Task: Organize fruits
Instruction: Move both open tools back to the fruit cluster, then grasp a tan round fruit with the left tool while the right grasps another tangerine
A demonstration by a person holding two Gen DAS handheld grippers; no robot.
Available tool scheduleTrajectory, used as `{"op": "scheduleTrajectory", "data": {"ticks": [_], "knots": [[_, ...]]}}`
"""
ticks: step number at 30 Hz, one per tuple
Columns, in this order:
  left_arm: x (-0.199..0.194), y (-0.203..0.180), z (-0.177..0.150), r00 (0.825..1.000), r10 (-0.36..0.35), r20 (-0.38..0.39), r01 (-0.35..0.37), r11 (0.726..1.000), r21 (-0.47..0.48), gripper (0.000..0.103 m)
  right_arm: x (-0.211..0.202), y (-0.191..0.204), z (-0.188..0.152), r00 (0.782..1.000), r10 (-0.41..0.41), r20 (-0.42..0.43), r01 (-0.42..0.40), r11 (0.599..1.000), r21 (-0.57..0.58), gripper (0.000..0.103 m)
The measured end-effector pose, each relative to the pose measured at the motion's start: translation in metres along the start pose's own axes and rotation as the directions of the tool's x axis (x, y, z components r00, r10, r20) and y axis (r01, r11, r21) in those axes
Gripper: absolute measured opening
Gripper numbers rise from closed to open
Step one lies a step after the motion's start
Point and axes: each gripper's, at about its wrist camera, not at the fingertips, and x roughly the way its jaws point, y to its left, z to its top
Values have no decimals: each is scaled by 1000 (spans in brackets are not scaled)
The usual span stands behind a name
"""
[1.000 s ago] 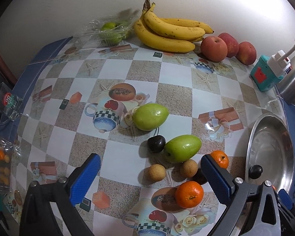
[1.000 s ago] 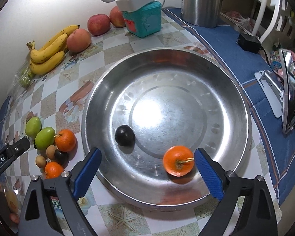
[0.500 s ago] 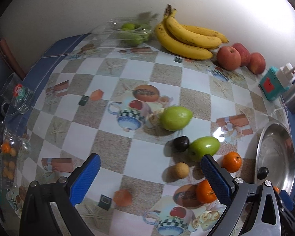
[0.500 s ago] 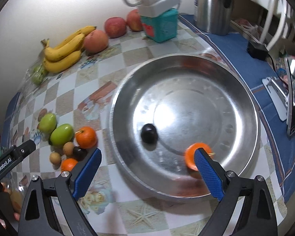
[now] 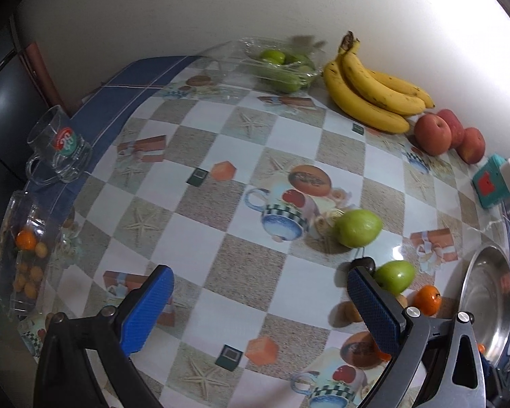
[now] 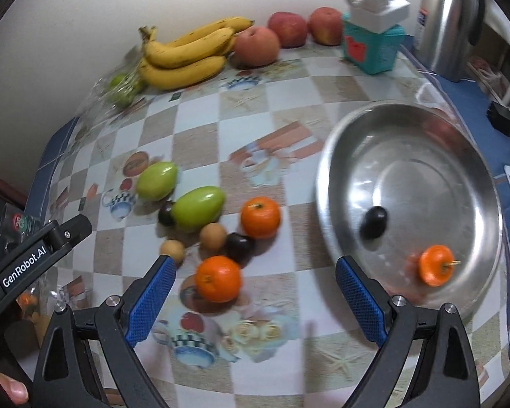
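Observation:
A steel bowl [image 6: 465, 156] on the right holds a dark plum [image 6: 374, 221] and a small orange [image 6: 435, 265]. Left of it lie two oranges [image 6: 260, 217] [image 6: 217, 278], two green mangoes [image 6: 198, 207] [image 6: 156, 181], two brown longans [image 6: 213, 236] [image 6: 172, 251] and two dark plums [image 6: 239, 245]. My right gripper [image 6: 255, 302] is open and empty, just in front of the near orange. My left gripper [image 5: 258, 309] is open and empty over bare tablecloth, left of the mangoes [image 5: 357, 227] [image 5: 395, 274].
Bananas [image 6: 187, 54] and three red apples [image 6: 256, 46] lie along the back wall. A teal box [image 6: 372, 46] and a steel kettle [image 6: 448, 20] stand at the back right. A glass mug [image 5: 59, 146] and a clear container [image 5: 23, 258] sit at the left edge.
My right gripper has swung left from over the bowl to face the fruit cluster. My left gripper has pulled back and to the left, away from the cluster. Both stay open.

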Motion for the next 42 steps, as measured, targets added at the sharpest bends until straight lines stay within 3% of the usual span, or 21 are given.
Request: {"op": "scheduleTrajectory", "data": {"ticks": [10,25,36,40,42], "knots": [[12,5,1,999,4,-32,-4,1000,-14,103,19,26,3,998,27,-59,-29,999,-38,95],[44,-12,-9,987,-50,-154,53,998,17,103,48,22,-8,987,-41,-156,29,996,-79,95],[49,-34,-10,977,-108,-182,123,989,76,103,48,12,-5,988,-49,-144,41,997,-61,95],[51,-42,-12,974,-117,-194,139,985,105,102,51,11,-4,989,-42,-145,34,998,-53,81],[51,-45,-11,971,-133,-197,157,981,110,101,53,11,-4,988,-40,-152,32,998,-53,79]]}}
